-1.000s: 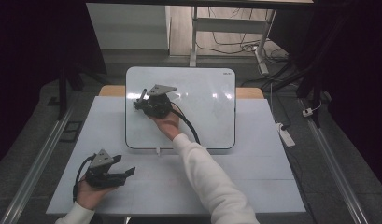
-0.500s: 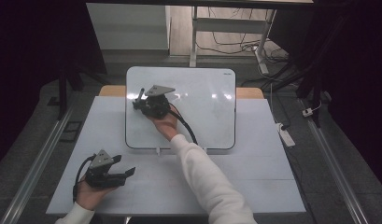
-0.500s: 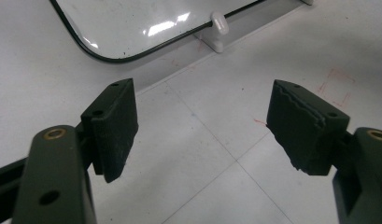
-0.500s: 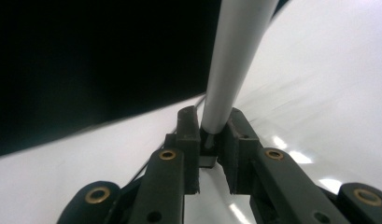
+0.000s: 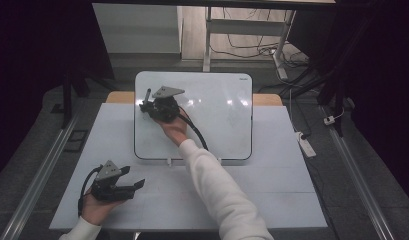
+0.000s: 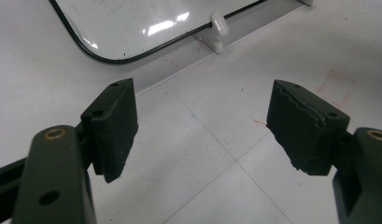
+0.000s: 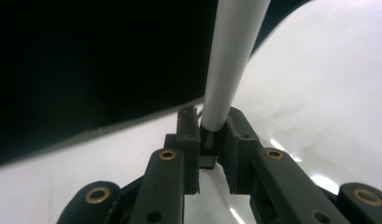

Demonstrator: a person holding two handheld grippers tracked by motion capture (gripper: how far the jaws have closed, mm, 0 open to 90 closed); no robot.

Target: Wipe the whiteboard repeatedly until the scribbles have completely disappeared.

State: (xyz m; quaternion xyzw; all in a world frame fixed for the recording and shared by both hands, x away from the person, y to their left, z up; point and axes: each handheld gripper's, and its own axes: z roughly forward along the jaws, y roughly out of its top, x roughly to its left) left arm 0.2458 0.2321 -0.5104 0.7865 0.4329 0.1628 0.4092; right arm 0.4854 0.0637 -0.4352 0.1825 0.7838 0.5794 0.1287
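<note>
White marker [image 7: 230, 60] clamped between the jaws of the right gripper [image 5: 148, 104] over the whiteboard [image 5: 217, 125]; left gripper [image 5: 134, 185] rests apart, empty; a loosened grip could let the marker slide out.

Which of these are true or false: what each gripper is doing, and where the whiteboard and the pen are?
1. The right gripper is shut on a pen. True.
2. The left gripper grips the whiteboard. False: its jaws are open with nothing between them, over the table.
3. The right gripper is over the whiteboard's left part in the high view. True.
4. The whiteboard hangs on a wall. False: it lies on the table.
5. The two grippers touch each other. False: they are well apart, the left one near the table's front left corner.
</note>
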